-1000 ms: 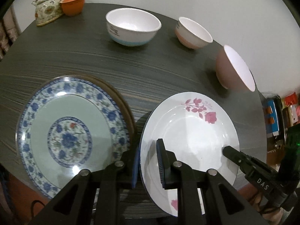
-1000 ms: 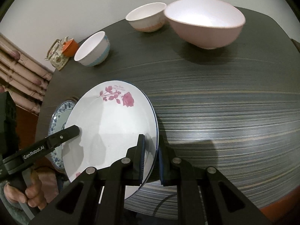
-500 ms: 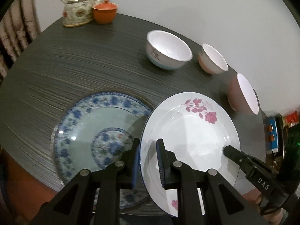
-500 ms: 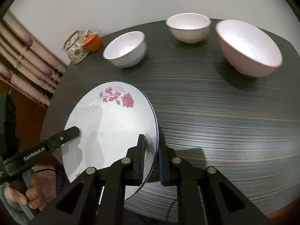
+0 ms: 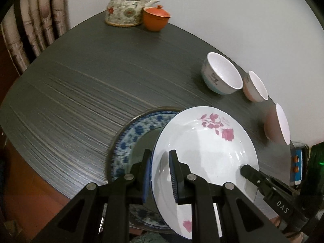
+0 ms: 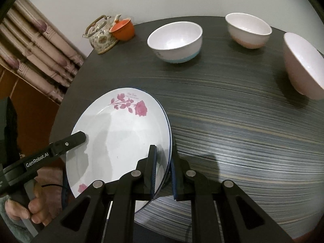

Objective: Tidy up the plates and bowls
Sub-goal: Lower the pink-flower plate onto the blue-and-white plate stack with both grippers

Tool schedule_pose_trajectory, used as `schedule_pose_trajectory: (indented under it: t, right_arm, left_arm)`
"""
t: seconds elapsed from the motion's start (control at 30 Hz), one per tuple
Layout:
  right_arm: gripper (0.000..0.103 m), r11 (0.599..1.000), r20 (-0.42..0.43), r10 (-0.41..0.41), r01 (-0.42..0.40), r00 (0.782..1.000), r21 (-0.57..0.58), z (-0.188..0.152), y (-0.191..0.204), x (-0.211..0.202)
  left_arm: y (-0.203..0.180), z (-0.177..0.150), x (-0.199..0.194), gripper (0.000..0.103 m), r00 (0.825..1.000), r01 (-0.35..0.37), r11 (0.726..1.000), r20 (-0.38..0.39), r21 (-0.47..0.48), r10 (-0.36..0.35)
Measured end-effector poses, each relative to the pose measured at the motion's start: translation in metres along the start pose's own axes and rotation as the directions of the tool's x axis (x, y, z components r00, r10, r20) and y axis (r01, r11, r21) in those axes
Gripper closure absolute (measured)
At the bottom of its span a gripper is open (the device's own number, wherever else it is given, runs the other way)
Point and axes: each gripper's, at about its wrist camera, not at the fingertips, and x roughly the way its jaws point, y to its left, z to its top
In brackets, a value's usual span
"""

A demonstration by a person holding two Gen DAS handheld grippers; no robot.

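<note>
Left wrist view — both tongs, left tongs (image 5: 160, 174) and right tongs (image 6: 163, 169), pinch the rose plate (image 5: 204, 147) over the blue plate (image 5: 129, 141) just left; next, lower it gently.

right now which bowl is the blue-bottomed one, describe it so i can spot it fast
On the dark striped table, look along the far edge by the white wall, where three bowls sit in a row. The blue-bottomed bowl is the end one nearest the floral teapot and orange cup. Only it has a pale blue base; the other two are pink.

Dark striped table (image 5: 85, 85), white wall (image 5: 222, 10), curtain (image 6: 36, 46).
</note>
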Motion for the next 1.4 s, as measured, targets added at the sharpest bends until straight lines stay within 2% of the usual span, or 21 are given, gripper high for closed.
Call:
schedule_pose_trajectory:
  t: [0.43,1.0,1.2,1.4]
  right_arm:
    - [0.090,1.000,-0.053,-0.003,0.002,0.999,-0.014,-0.003,0.020,0.029]
    - [0.089,1.000,-0.074,-0.027,0.027,0.997,-0.005,-0.010,0.023,0.043]
    - [0.087,0.999,-0.068,-0.037,0.037,0.997,-0.002,-0.011,0.024,0.045]
    - [0.077,0.999,-0.061,-0.034,0.034,0.998,-0.012,-0.013,0.029,0.045]
  left_arm:
    - [0.032,-0.009,0.008,0.086,1.000,-0.011,0.998,-0.019,-0.066,0.009]
    - [0.023,-0.011,0.032,0.086,0.997,-0.076,0.997,-0.009,-0.018,0.075]
    - [0.022,-0.013,0.033,0.086,0.996,-0.086,0.996,-0.001,-0.007,0.086]
    - [0.023,-0.013,0.034,0.086,0.997,-0.079,0.997,0.003,-0.015,0.079]
